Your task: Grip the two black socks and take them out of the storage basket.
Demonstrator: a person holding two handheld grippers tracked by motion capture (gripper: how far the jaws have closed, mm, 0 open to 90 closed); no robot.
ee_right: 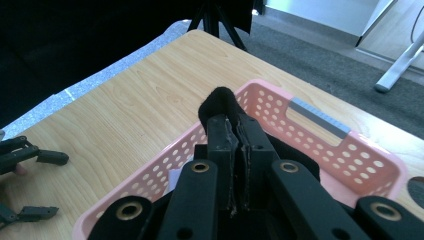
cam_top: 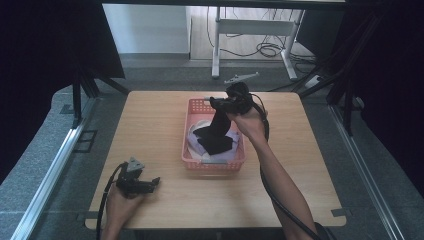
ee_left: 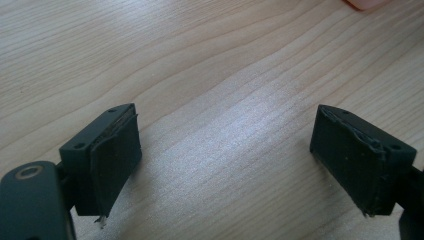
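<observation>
At the left, the left hand-held gripper rests on the light wooden desk with its jaws wide apart and nothing between them. To its right, the right hand-held gripper is clamped on the top of a black cloth garment, which hangs down into the pink perforated plastic basket among pale folded cloths. The step in hand looks like lifting it out; next, it must clear the rim and go over bare desk.

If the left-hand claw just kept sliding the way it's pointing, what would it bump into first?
Probably the pink basket. The left gripper points across the bare table toward its near corner, though depth is hard to judge.
</observation>
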